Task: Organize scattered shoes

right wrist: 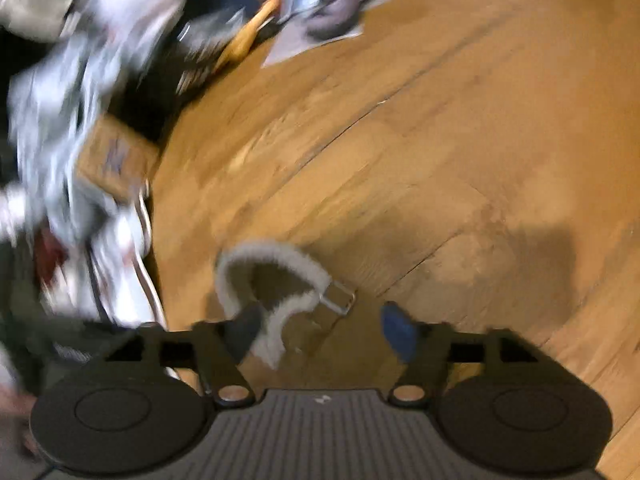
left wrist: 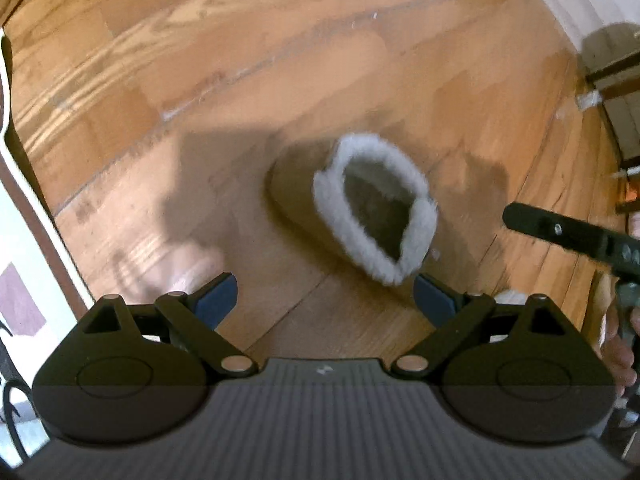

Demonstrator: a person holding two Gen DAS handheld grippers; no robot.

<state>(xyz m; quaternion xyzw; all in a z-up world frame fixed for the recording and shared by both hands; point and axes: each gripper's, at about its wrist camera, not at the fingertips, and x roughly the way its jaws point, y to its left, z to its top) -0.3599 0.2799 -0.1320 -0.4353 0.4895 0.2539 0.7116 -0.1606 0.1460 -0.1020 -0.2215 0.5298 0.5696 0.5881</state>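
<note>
Wooden plank floor, worn and scuffed. Left wrist view: left gripper jaws wide and empty; a tan suede slipper with grey fleece trim lies just ahead, toward the right jaw.

Right wrist view: right gripper jaws wide, pressing on nothing; a second fleece-trimmed slipper sits at the left jaw. Blurred clutter pile beyond it.

Judgement: pairing step; next, centre and close on a cuff.

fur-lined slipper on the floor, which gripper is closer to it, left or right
Right. The right gripper is open right over the fur-lined slipper, one finger overlapping its fur trim. The left gripper is open too, with the slipper lying just ahead of its fingertips.
</note>
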